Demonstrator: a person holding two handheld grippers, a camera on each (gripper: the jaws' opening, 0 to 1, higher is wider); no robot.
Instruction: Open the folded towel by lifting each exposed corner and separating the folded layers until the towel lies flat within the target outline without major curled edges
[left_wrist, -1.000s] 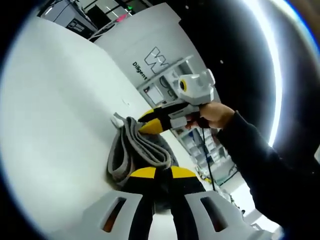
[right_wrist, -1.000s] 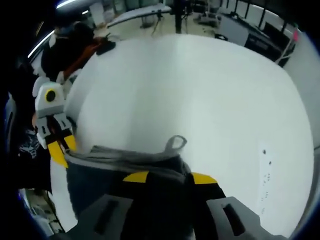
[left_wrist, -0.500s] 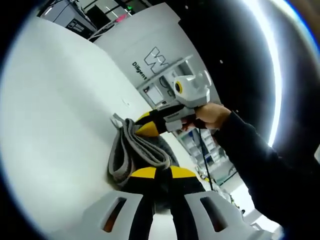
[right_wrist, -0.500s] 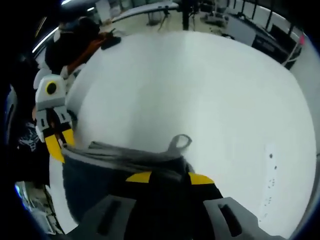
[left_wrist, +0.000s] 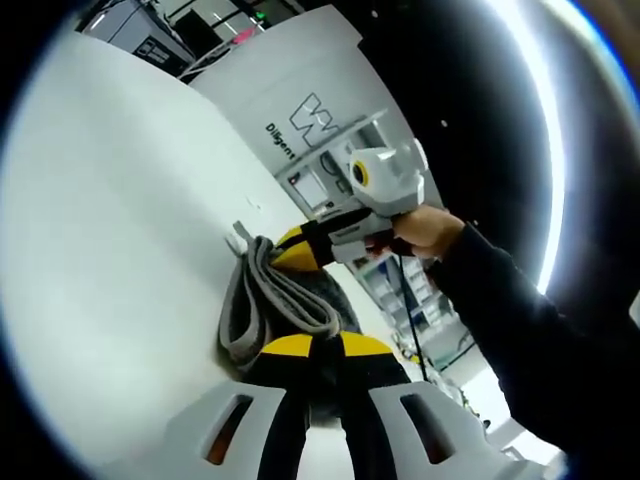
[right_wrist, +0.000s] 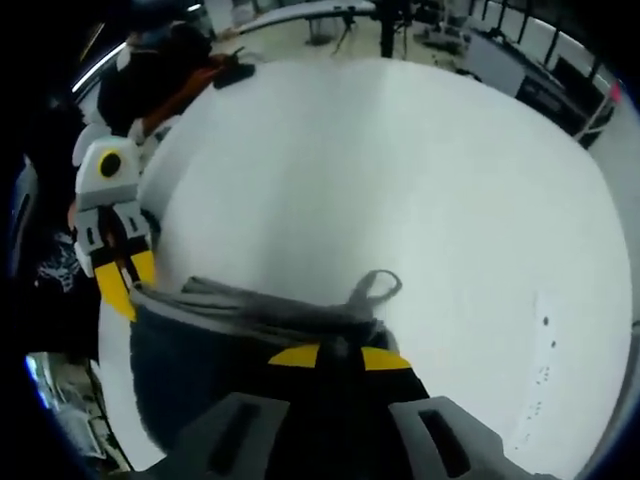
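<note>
A grey towel (left_wrist: 270, 300) with a darker inner face hangs bunched between the two grippers, lifted off the white table (left_wrist: 110, 220). In the left gripper view my left gripper (left_wrist: 315, 348) is shut on the near end of the towel's edge. The right gripper (left_wrist: 300, 250), held by a person's hand, pinches the far end by a small hanging loop (left_wrist: 238, 236). In the right gripper view my right gripper (right_wrist: 338, 356) is shut on the towel (right_wrist: 240, 330) just below the loop (right_wrist: 375, 288), and the left gripper (right_wrist: 118, 272) holds the other corner at the left.
The white table (right_wrist: 400, 180) spreads wide beyond the towel. A white panel with a logo (left_wrist: 300, 120) stands at its far side. A dark sleeve (left_wrist: 520, 340) reaches in from the right. Room clutter and shelving (right_wrist: 420, 25) lie past the table edge.
Both grippers keep their hold on the towel. The right gripper view has shifted a little, with the towel edge and loop slightly lower and to the right; the towel stays stretched between the grippers.
</note>
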